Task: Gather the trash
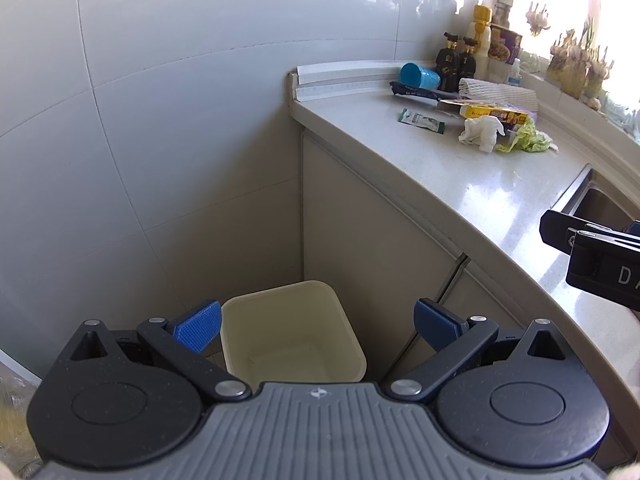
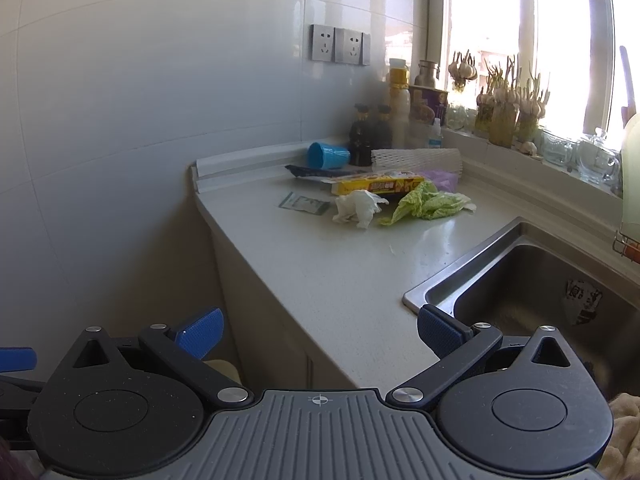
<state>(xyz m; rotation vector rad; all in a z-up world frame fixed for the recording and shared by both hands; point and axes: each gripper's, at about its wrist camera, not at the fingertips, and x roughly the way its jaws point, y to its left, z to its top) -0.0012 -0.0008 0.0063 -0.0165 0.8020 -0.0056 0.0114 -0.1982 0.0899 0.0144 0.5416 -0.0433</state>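
A cream bin (image 1: pixel 292 334) stands on the floor in the corner beside the cabinet, and my left gripper (image 1: pixel 318 326) hangs open above it, holding nothing. On the counter lie a crumpled white tissue (image 2: pixel 358 208), a lettuce leaf (image 2: pixel 426 202), a green-and-white sachet (image 2: pixel 306 204), a yellow box (image 2: pixel 378 185) and a dark wrapper (image 2: pixel 310 172). The same tissue (image 1: pixel 480 130), leaf (image 1: pixel 528 140) and sachet (image 1: pixel 422 121) show in the left wrist view. My right gripper (image 2: pixel 320 334) is open over the counter's front edge, well short of the trash.
A steel sink (image 2: pixel 532 292) is set into the counter (image 2: pixel 332 272) at the right. A tipped blue cup (image 2: pixel 328 156), dark bottles (image 2: pixel 370 132), a white foam-net roll (image 2: pixel 416 159) and jars line the back wall and window sill. Wall sockets (image 2: pixel 340 45) sit above.
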